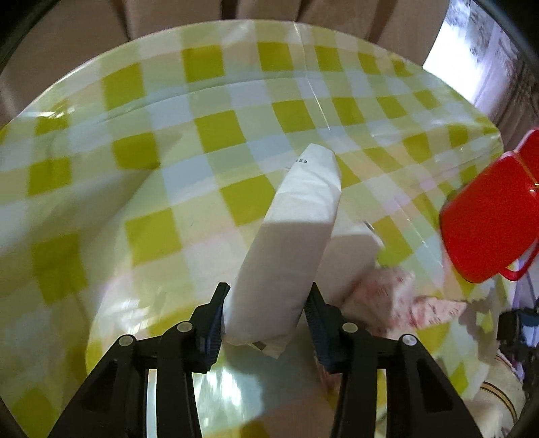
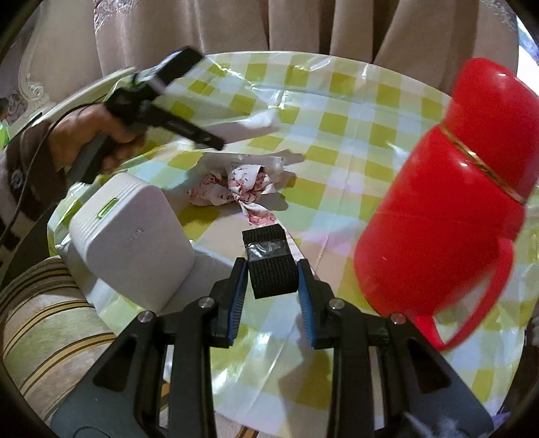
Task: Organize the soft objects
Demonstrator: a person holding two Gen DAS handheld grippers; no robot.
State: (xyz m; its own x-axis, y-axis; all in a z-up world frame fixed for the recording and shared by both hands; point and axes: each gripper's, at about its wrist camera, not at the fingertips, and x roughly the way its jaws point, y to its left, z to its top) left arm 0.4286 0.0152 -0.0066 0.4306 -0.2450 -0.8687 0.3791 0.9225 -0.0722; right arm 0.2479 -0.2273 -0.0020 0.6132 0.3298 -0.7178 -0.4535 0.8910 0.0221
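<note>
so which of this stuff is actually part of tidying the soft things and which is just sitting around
Part of the job:
- white tissue pack, clamped in the left gripper
- black elastic band, between the right gripper's fingers
- crumpled floral cloth on the checked tablecloth

Just lying about:
- red flask
- white box-shaped device
- curtains

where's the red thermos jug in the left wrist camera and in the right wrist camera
Left wrist view: the red thermos jug sits at the far right edge, partly cut off, on the checked tablecloth.
Right wrist view: it fills the right side, handle toward the camera, right of the right gripper.
Shared landmark: the crumpled floral cloth, left of the jug in both.
</note>
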